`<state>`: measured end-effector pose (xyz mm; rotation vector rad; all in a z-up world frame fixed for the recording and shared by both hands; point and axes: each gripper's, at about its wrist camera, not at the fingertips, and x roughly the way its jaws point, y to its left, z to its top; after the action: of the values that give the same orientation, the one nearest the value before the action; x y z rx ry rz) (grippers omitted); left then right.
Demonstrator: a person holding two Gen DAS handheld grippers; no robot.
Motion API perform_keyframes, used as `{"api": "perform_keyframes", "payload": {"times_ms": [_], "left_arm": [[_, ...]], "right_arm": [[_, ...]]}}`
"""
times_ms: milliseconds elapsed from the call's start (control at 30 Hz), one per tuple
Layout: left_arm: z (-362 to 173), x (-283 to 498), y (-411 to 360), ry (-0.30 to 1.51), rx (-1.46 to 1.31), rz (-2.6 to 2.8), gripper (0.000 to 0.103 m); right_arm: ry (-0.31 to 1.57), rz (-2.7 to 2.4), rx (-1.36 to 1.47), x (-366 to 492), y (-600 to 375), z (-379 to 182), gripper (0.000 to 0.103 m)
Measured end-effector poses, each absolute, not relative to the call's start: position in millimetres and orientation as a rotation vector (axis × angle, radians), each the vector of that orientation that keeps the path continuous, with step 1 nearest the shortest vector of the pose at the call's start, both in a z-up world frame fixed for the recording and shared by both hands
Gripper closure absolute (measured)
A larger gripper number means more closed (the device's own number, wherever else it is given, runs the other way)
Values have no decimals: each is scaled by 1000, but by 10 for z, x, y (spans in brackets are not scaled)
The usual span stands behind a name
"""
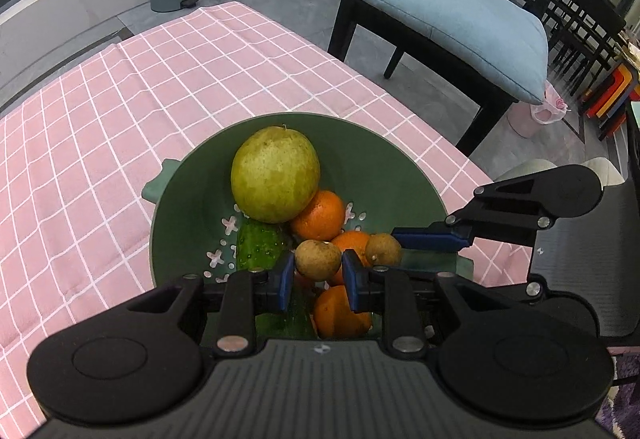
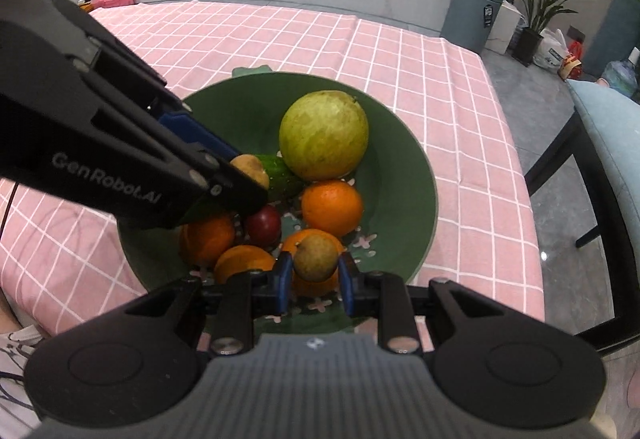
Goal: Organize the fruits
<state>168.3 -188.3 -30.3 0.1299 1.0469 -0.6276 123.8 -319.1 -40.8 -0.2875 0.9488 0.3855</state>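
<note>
Left tongs [image 1: 318, 275] clenched on small round tan-brown fruit [image 1: 318, 259], held over dark green round bowl [image 1: 384, 175]. Right tongs [image 2: 313, 281] clenched on second small tan-brown fruit [image 2: 316, 258], also over bowl, just beside left pair. In bowl: large yellow-green round fruit [image 1: 275, 175], several oranges [image 1: 318, 215], bumpy green cucumber [image 1: 258, 245], dark red round fruit [image 2: 264, 225]. Bowl on table with pink checked cloth [image 1: 120, 111].

Left gripper [image 1: 318, 281], right gripper [image 2: 312, 281]: matte black linkages, blue pads, silver screws, ribbed grey housing, round black discs at 4 and 8 o'clock. White "GenRobot.AI" lettering on left gripper's arm.
</note>
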Motion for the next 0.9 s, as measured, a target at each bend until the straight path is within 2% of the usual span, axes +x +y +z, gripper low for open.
{"api": "perform_keyframes", "payload": {"times_ms": [133,267,400,600,633,700,767,900], "left_arm": [[-303,1678,-1907,1046,137,-621,73],[-285,1654,-1917,1039,140,-617,58],[-223,1610,-1896,1023,142,-614,55],[63,1470,-1758,943,133,-576,53],[130,1426,-1715,918,131,-561,49],[260,1317,-1615,860,123,-523,42],[383,1158,-1495,777,116,-473,35],[537,866,-1281,680,112,-355,30]], "right_arm": [[941,389,-287,1229,-3192,-387,82],[940,397,-291,1198,-3193,-361,78],[936,395,-295,1157,-3192,-319,69],[895,372,-269,1067,-3210,-83,49],[879,360,-254,1045,-3220,-12,42],[836,334,-223,976,-3227,128,35],[794,304,-188,887,-3230,267,33],[713,246,-130,643,-3187,485,31]]}}
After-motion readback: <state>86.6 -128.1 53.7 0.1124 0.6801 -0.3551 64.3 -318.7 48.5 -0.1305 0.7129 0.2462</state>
